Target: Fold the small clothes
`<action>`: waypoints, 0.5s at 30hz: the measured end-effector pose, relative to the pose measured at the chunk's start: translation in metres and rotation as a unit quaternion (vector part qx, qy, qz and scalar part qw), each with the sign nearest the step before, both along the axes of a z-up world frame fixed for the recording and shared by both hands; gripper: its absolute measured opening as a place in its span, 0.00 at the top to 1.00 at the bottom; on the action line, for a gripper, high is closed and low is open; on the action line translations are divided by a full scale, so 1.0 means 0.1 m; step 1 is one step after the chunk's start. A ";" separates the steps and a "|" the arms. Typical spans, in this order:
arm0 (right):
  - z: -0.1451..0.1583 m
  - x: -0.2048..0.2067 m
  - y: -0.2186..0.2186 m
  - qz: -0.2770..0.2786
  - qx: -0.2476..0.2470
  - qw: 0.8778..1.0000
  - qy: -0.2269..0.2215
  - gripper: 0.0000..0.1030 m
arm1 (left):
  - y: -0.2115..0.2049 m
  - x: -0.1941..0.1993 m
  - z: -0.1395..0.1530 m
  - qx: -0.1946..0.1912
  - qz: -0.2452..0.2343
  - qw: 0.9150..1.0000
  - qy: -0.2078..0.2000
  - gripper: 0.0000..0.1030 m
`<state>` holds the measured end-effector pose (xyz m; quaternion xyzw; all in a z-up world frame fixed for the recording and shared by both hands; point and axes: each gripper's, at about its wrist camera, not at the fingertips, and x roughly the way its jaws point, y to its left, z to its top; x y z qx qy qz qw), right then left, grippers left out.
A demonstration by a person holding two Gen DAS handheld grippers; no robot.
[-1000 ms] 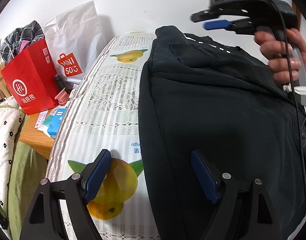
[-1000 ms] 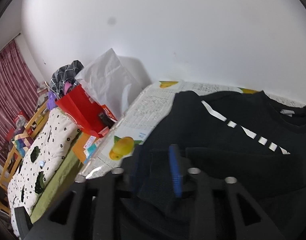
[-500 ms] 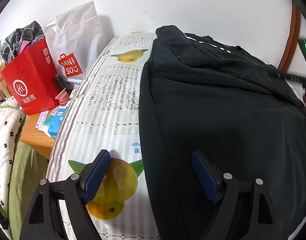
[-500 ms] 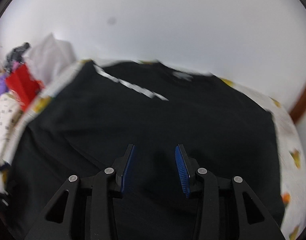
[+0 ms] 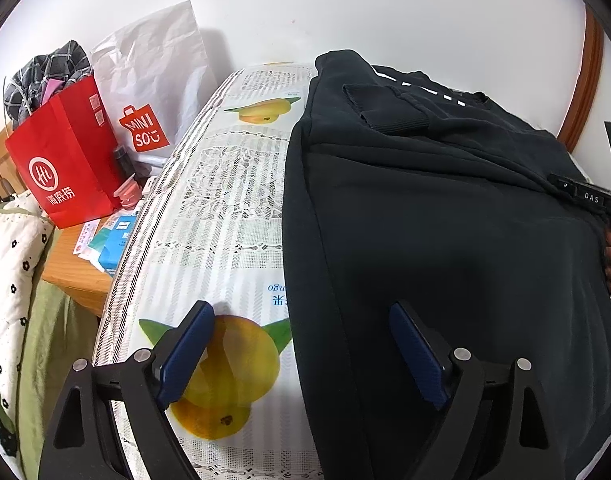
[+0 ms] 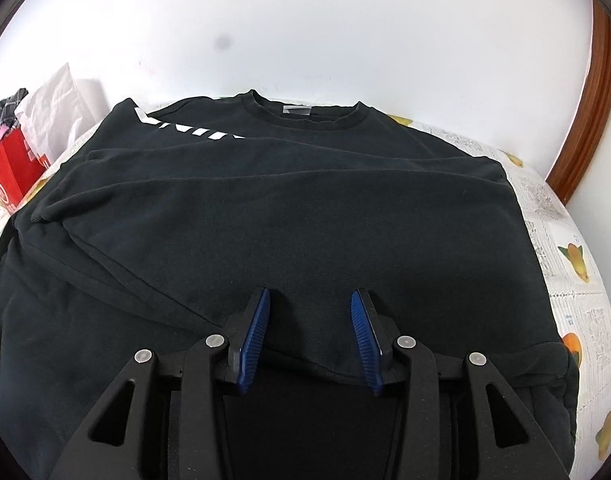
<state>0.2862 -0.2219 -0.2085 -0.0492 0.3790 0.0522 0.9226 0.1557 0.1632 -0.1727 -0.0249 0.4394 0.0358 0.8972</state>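
Observation:
A black sweatshirt (image 6: 305,208) lies flat on the table, collar at the far side, with one sleeve folded across its chest and white stripes near the left shoulder. It also shows in the left wrist view (image 5: 445,220). My right gripper (image 6: 309,312) is open and empty, low over the sweatshirt's near hem. My left gripper (image 5: 301,340) is wide open and empty, straddling the garment's left side edge; one finger is over the tablecloth, the other over the black cloth. The right gripper's body (image 5: 593,200) shows at the right edge of the left wrist view.
The table carries a white lace cloth (image 5: 209,208) printed with yellow fruit. Left of it stand a red paper bag (image 5: 61,168), a white Miniso bag (image 5: 153,80) and small items on a wooden stand. A white wall is behind; a wooden frame (image 6: 593,100) is at right.
My right gripper let go of the sleeve, opened, and swung from the garment's far left corner down to its near hem. The left gripper has stayed put.

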 end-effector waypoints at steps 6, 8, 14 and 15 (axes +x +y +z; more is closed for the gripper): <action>0.02 -0.03 -0.07 0.002 0.032 0.999 -0.001 0.59 | 0.05 0.17 0.20 -0.072 0.005 0.997 -0.006 0.32; 0.07 -0.05 -0.07 -0.001 0.029 1.000 0.000 0.59 | -0.05 0.34 0.32 -0.036 -0.007 0.999 -0.021 0.32; 0.33 -0.22 -0.32 -0.055 -0.022 0.998 -0.014 0.59 | -0.40 0.88 0.43 0.035 -0.037 0.998 -0.032 0.32; 0.38 -0.27 -0.42 -0.067 -0.019 0.997 -0.015 0.59 | -0.46 0.98 0.41 0.044 -0.041 0.998 -0.029 0.33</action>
